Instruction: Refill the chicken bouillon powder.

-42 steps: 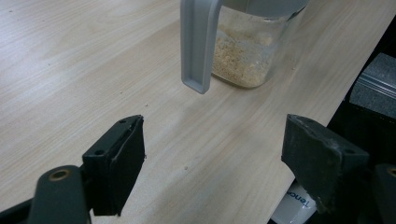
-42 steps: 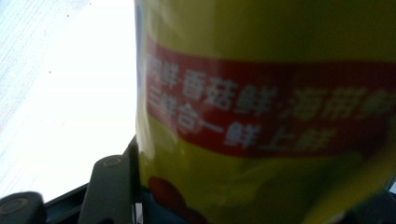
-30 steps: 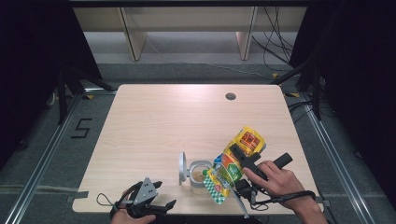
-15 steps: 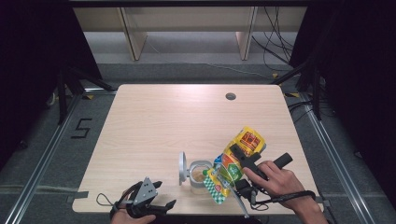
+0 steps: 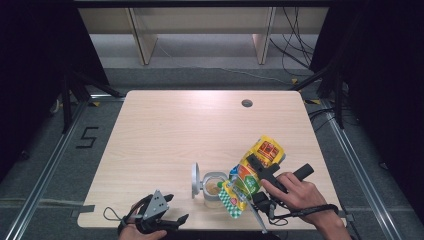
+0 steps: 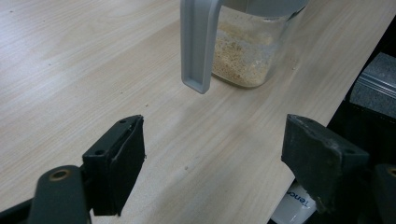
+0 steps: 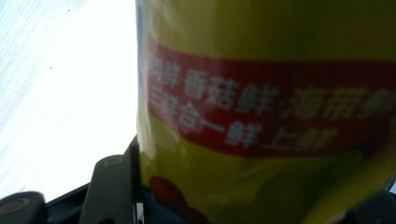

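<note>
A clear jar (image 5: 215, 187) with tan granules stands near the table's front edge, its grey lid (image 5: 195, 180) flipped open to the left. My right gripper (image 5: 257, 170) is shut on a yellow seasoning bag (image 5: 260, 160), tilted so its lower end hangs over the jar's mouth. Up close the bag (image 7: 266, 112) shows a red band with white print. My left gripper (image 5: 165, 215) rests open at the front edge, left of the jar. Its open jaws frame bare wood, with the jar (image 6: 247, 51) and lid (image 6: 198, 46) beyond them.
The light wooden table (image 5: 190, 130) has a round cable hole (image 5: 246, 103) at the back right. Wooden shelf legs (image 5: 142, 42) stand on the floor behind it. A metal rail (image 5: 40, 175) runs along the left side.
</note>
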Motion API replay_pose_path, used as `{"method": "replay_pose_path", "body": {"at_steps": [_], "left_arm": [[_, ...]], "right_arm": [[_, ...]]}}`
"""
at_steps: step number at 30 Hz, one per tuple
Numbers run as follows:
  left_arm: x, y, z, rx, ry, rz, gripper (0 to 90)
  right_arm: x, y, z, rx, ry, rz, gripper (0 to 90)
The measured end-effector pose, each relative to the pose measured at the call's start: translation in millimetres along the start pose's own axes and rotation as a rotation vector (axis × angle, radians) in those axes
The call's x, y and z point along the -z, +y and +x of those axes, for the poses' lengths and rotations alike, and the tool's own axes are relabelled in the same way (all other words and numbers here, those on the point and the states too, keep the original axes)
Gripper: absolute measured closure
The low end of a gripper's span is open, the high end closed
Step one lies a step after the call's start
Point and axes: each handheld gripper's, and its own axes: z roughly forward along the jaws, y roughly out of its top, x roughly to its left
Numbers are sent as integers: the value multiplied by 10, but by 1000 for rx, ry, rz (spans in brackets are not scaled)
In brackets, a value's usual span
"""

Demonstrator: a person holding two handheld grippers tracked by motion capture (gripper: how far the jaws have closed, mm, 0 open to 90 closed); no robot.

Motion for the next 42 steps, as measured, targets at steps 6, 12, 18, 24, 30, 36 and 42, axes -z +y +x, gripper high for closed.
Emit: {"method": "replay_pose_path", "body": {"at_steps": [6,12,18,24,30,36,42], "left_arm": [[-2,0,2,1,-3,2,210],[-9,-1,-7,16,-2,-10,210],[-5,-1,1,2,-5,3,210],[-2,3,9,-5,0,19,210],[-10,-3,6,0,1,7,210],[-6,-1,2,2,-5,4,210],[-3,0,-1,1,-3,3,210]], "right_arm": [[-1,-2,3,4,-5,0,441],[-2,-4,4,7,4,3,441],[3,-3,-4,5,-9,2,441],[3,-1,-6,8,0,5,442],[-2,-2,2,15,7,4,442],[18,-12,46,-26,31,36,442],[-6,-11,15,9,1,6,443]]}}
